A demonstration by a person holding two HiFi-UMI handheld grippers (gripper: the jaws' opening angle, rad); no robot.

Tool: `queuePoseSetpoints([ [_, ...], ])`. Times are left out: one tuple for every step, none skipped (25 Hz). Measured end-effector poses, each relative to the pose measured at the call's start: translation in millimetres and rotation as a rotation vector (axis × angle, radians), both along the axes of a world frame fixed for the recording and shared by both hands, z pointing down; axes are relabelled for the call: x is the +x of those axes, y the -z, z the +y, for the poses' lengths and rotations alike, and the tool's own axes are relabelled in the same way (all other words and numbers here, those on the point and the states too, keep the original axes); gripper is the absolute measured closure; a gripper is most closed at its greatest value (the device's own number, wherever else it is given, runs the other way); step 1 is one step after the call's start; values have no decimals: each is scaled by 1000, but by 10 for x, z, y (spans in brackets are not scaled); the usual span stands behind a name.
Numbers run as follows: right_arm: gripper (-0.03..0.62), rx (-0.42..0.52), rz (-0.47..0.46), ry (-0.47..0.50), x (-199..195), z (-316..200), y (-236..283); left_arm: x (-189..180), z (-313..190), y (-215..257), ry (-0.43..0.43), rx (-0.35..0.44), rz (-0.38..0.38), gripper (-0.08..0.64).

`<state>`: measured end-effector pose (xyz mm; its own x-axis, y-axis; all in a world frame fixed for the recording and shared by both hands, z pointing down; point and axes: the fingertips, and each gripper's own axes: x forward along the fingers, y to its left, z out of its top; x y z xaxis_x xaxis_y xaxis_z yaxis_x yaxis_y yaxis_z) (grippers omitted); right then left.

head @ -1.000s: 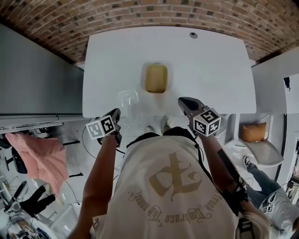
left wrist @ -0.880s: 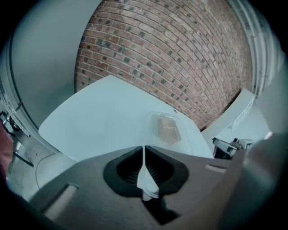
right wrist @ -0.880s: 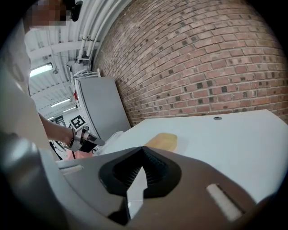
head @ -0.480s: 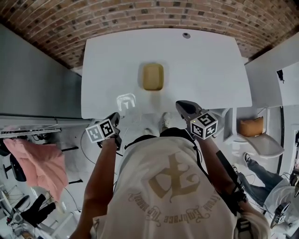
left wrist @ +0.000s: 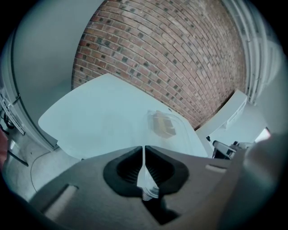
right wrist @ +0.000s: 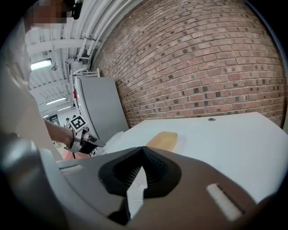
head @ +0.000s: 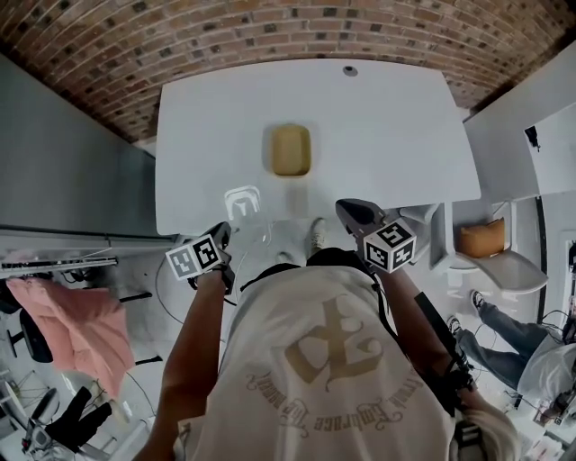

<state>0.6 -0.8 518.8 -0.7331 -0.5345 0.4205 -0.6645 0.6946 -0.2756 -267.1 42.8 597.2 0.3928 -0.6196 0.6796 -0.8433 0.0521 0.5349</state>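
A yellow sponge-like block (head: 291, 149) lies near the middle of the white table (head: 396, 126). My left gripper (head: 222, 232) hangs just off the table's near edge. It is shut on a thin strip of clear plastic (left wrist: 144, 182). That strip leads up to a clear plastic bag (head: 243, 200) in front of it. In the left gripper view the yellow block (left wrist: 163, 125) shows through the bag (left wrist: 155, 117). My right gripper (head: 346, 209) is shut at the near edge, right of the block, and touches nothing. The block (right wrist: 163, 139) lies ahead of it.
A brick wall (head: 270, 27) runs behind the table and a grey cabinet (head: 63, 153) stands to its left. A small round hole (head: 349, 70) sits near the table's far edge. A second white surface (head: 513, 117) and a seat holding an orange cushion (head: 483, 238) stand to the right.
Both grippers stay shut and nearly still. The clear bag has turned a little in front of the left gripper and now looks narrower over the yellow block.
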Motion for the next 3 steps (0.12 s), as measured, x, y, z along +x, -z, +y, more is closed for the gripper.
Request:
queuePoseSetpoints([
  [584,0,0,0,-3,3,3,-4,5,0,0,-1,1,540],
  [584,1,0,1,-6,5,6,-7,9,0,0,-3,1,540],
  [584,2,0,2,-8,7,9,-11,13,0,0,-4,2,540],
])
